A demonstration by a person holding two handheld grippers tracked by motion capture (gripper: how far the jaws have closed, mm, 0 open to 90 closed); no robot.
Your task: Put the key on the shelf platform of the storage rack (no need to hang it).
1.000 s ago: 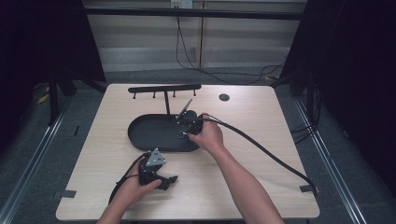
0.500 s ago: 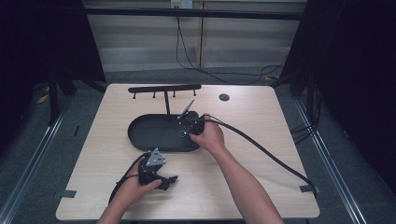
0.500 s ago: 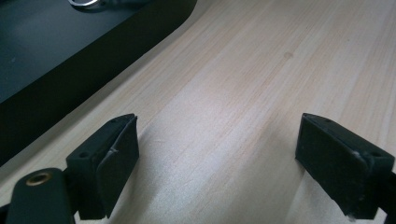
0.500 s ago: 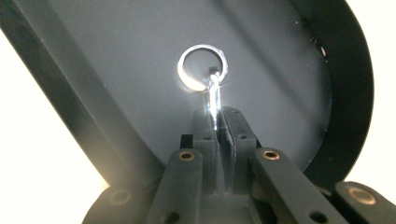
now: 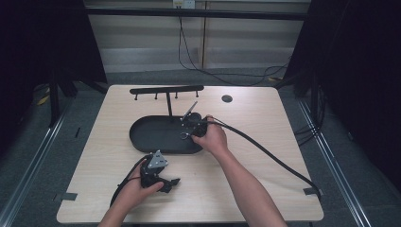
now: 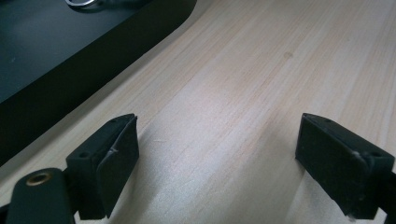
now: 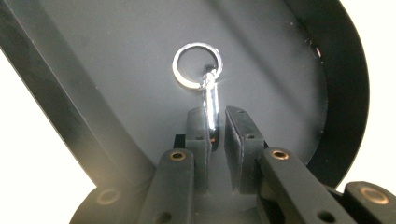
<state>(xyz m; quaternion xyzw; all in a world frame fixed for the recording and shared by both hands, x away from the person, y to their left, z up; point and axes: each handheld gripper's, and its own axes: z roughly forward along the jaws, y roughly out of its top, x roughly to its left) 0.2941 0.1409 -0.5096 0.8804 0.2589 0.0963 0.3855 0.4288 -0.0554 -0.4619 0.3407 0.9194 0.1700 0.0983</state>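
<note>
Silver key ring lies just ahead of the right tool, its metal piece between the narrow, just-opening jaws. Left tool gapes wide over the wooden surface. No writing shows.

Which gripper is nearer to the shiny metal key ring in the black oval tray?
Right. The right gripper has the metal key ring piece between its jaws; the left gripper rests on the table, outside the tray.

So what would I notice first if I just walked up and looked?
Probably the shiny metal key ring lying in the black oval tray at the middle of the wooden table. The right gripper has its jaws around the ring's clip; they have just been opening, leaving a small gap. The left gripper rests near the table's front edge, jaws wide open.
</note>
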